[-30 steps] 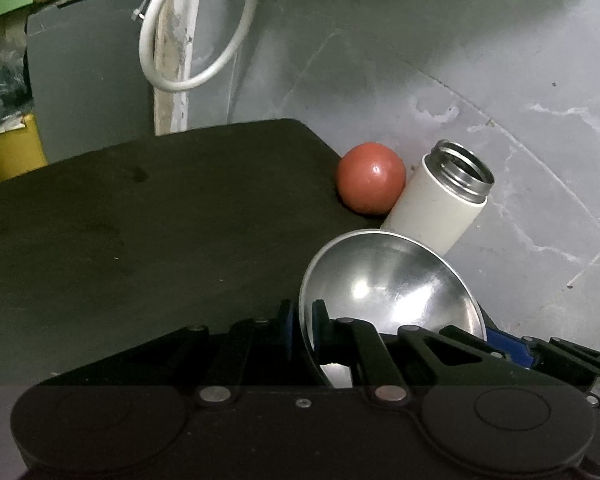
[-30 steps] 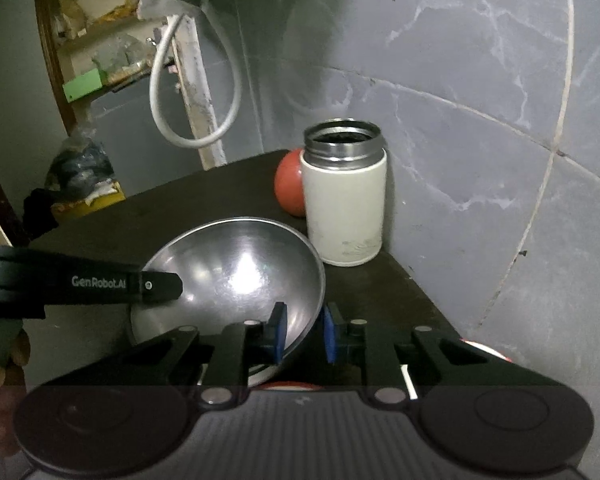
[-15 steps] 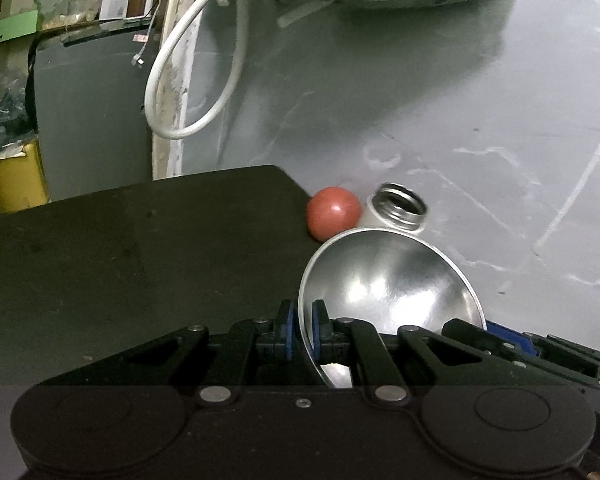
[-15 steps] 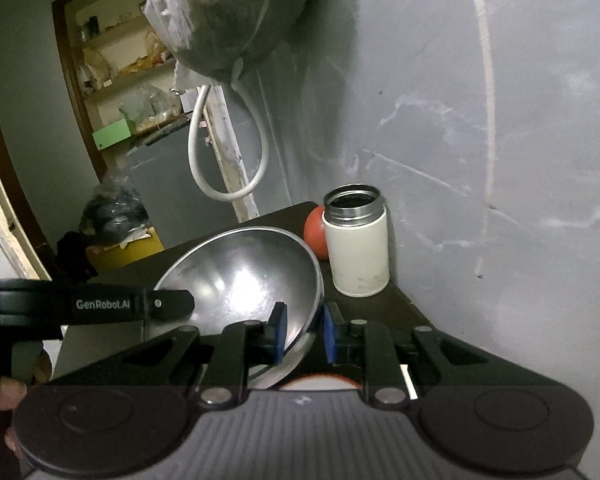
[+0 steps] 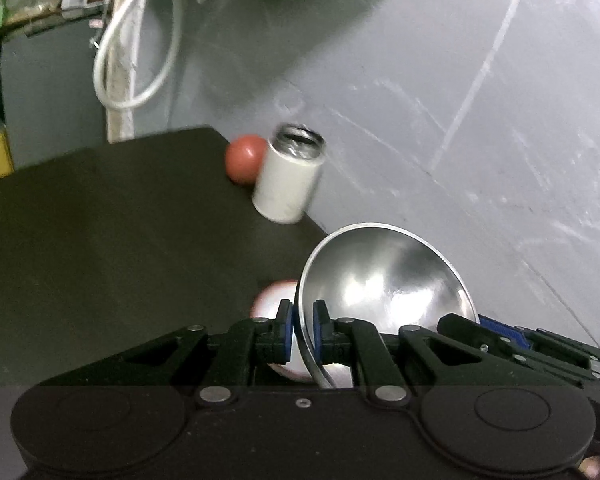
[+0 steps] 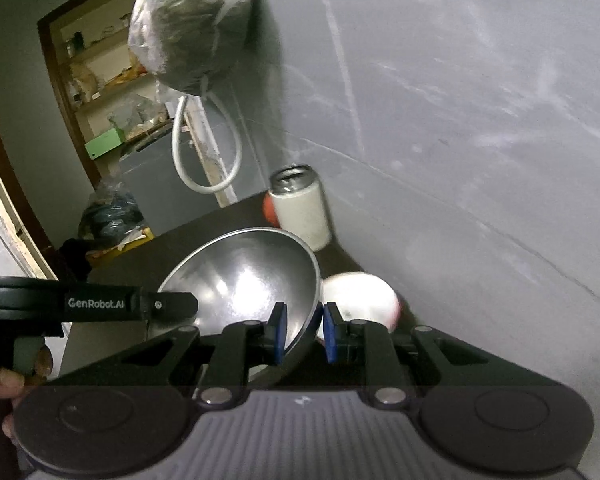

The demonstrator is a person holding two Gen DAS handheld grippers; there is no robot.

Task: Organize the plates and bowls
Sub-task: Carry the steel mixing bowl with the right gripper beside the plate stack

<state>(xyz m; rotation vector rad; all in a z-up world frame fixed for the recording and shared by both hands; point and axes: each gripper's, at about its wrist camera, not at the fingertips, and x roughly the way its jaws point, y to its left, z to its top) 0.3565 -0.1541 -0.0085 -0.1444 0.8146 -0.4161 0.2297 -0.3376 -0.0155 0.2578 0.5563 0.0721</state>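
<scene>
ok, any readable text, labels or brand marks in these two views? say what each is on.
"GenRobot.AI": white lettering on the black side of the left gripper, seen in the right wrist view.
White flask: no label visible.
Steel bowl: no marking visible.
Green box on the back shelf: no text legible, too small.
Left wrist view: no readable text.

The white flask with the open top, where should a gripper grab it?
Probably around the middle of the white flask's straight round body, coming from the table's open side. It stands upright, with the red ball behind it and the wall just beyond.
</scene>
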